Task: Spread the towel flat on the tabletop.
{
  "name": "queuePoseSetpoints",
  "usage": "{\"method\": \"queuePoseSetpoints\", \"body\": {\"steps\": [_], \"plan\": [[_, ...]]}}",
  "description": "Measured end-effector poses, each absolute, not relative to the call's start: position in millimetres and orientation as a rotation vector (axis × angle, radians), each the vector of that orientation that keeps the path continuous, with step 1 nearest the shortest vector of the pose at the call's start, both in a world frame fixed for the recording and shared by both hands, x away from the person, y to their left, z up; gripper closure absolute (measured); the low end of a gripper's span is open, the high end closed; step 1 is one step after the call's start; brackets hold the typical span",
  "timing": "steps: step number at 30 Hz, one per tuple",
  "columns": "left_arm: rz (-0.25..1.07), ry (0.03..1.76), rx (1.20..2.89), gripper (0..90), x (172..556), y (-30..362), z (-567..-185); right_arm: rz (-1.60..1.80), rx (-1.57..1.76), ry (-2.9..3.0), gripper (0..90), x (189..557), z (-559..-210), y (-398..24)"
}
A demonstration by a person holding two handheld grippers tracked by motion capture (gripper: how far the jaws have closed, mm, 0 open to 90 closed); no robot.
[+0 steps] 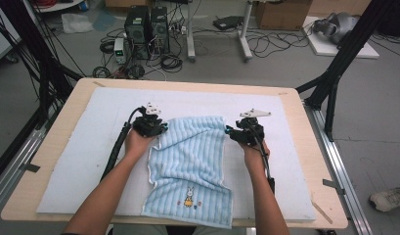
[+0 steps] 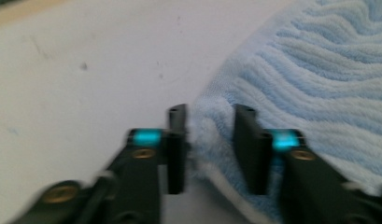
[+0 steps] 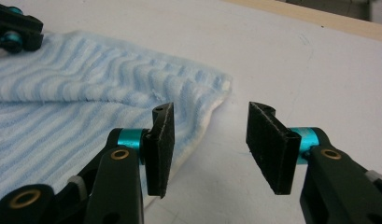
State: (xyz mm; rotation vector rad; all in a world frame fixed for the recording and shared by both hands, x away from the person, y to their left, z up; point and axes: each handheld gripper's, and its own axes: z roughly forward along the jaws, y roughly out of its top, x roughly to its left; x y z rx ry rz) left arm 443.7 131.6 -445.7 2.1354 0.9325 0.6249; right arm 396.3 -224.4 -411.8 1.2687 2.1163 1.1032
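Left gripper (image 2: 209, 133): jaws straddle the far-left corner of the light-blue striped terry towel (image 1: 190, 161), pads apparently not pressing; towel lies mid white foam mat (image 1: 70, 161), reaching its near edge; right gripper (image 3: 209, 140) open beside far-right corner, empty.

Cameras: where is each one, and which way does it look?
High view: above the table, looking down; both forearms, left gripper, right gripper.
Left gripper view: on the left gripper, facing the towel corner between its jaws.
Right gripper view: on the right gripper, facing the towel's edge.
All share the towel.
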Motion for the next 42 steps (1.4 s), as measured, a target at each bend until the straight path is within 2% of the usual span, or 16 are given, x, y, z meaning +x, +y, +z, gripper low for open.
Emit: {"method": "queuePoseSetpoints", "body": {"steps": [1,3,7,13,14,16,19,25,33,35,38,42], "plan": [[0.623,0.929,2.139,82.7,447,131,-445,1.104,1.269,2.118,51.6,396,-413,-225],[0.614,0.957,2.129,83.8,454,134,-444,1.107,1.278,2.118,51.7,395,-415,-226],[0.581,1.053,2.063,84.0,475,148,-443,1.112,1.290,2.117,51.9,394,-418,-227],[0.600,1.132,1.955,82.9,504,169,-436,1.119,1.321,2.110,52.1,399,-424,-223],[0.614,1.135,1.932,79.0,506,170,-435,1.120,1.322,2.109,52.2,399,-425,-222],[0.596,1.184,1.883,51.6,507,173,-435,1.115,1.327,2.126,52.2,401,-428,-219],[0.485,1.217,1.863,42.5,503,180,-436,1.116,1.313,2.144,52.2,404,-432,-215],[0.437,1.161,1.867,40.1,485,181,-434,1.126,1.302,2.170,56.4,414,-438,-209],[0.402,1.126,1.854,38.8,470,184,-433,1.053,1.239,2.252,57.8,441,-442,-174],[0.400,1.133,1.853,39.4,466,187,-435,0.985,1.219,2.262,62.9,445,-444,-167],[0.398,1.138,1.849,39.3,462,191,-436,0.997,1.203,2.290,84.4,451,-445,-166],[0.382,1.148,1.855,39.1,459,193,-434,0.895,1.177,2.262,86.6,465,-440,-167]]}}
